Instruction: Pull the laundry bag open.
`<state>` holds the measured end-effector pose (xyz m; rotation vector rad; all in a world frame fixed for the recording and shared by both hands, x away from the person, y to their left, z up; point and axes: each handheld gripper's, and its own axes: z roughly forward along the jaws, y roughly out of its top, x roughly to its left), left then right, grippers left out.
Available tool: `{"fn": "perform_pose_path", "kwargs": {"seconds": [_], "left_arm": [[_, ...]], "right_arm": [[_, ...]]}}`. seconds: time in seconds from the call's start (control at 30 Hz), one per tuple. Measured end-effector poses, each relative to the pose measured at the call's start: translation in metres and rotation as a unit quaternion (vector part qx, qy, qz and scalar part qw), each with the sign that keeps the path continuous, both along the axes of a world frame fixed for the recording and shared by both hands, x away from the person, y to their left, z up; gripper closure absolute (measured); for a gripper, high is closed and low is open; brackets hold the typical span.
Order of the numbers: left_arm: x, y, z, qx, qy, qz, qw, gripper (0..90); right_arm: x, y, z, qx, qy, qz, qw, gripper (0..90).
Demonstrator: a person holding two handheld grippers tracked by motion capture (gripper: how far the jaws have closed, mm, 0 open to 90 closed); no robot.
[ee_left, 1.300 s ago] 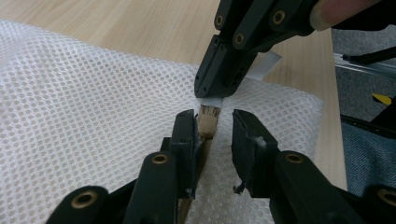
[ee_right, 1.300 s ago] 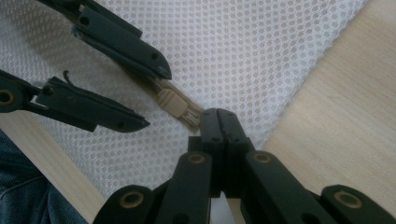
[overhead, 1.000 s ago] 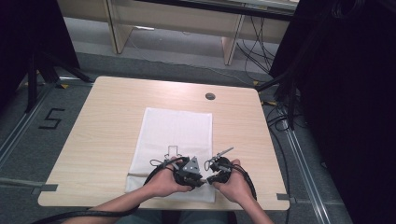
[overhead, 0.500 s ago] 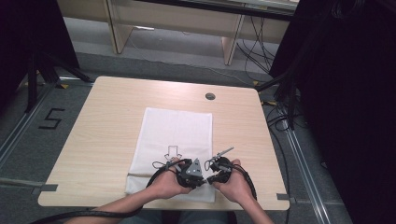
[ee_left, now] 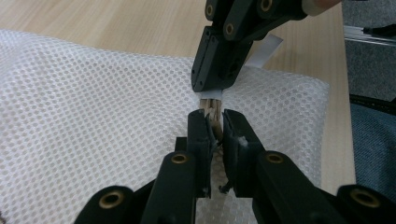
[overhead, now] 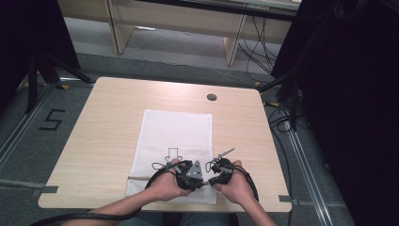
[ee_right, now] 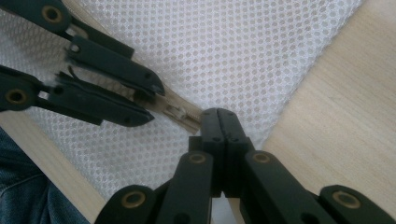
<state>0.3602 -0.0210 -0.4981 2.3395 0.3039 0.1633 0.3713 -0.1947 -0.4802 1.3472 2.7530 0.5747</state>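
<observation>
I had both grippers down at the near edge of the white mesh bag (overhead: 174, 141), which lay flat on the wooden table (overhead: 94, 141), slightly right of its middle and reaching to its near edge. My left gripper (ee_left: 214, 125) had just been closing, and its jaws now pinched the beige zipper (ee_left: 211, 108) that ran along the bag's near end; the zipper's tape stood between the pads, held tight. My right gripper (ee_right: 219, 122) sat just to the right of the left one, its jaws pressed fully together on the same zipper (ee_right: 183, 117), close to the bag's near right corner. The two sets of tips were almost touching. In the high view my left hand (overhead: 165, 186) and right hand (overhead: 235, 186) rested side by side at the table's near edge.
</observation>
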Motion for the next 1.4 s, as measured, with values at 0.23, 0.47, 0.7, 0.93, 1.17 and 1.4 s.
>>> {"fn": "perform_pose_path", "kwargs": {"seconds": [0.23, 0.47, 0.7, 0.93, 1.17, 1.4], "left_arm": [[0.0002, 0.0038, -0.0026, -0.014, 0.015, 0.007, 0.9998, 81.2], [-0.0014, 0.0062, 0.0008, -0.01, 0.012, 0.007, 0.9998, 81.2], [-0.0006, 0.0074, 0.0018, -0.006, 0.011, 0.004, 0.9999, 81.2], [-0.0003, 0.0076, 0.0024, -0.009, 0.008, 0.002, 0.9999, 81.2], [-0.002, 0.0097, 0.0045, -0.01, 0.014, 0.009, 0.9998, 81.3], [-0.0004, 0.0105, 0.0046, -0.011, 0.011, 0.004, 0.9999, 81.2]], "right_arm": [[0.0018, -0.0026, -0.0011, 0.007, -0.006, 0.012, 0.9999, 90.0], [0.0007, -0.001, -0.0005, 0.0, -0.005, 0.01, 0.9999, 90.0], [0.0014, -0.0021, -0.0012, 0.007, -0.009, 0.015, 0.9998, 90.0], [0.0012, -0.0025, -0.0009, 0.007, -0.004, 0.01, 0.9999, 90.0], [0.002, -0.0031, -0.0014, 0.009, -0.007, 0.014, 0.9998, 90.0], [0.002, -0.0032, -0.0013, 0.009, -0.001, 0.007, 0.9999, 90.0]]}}
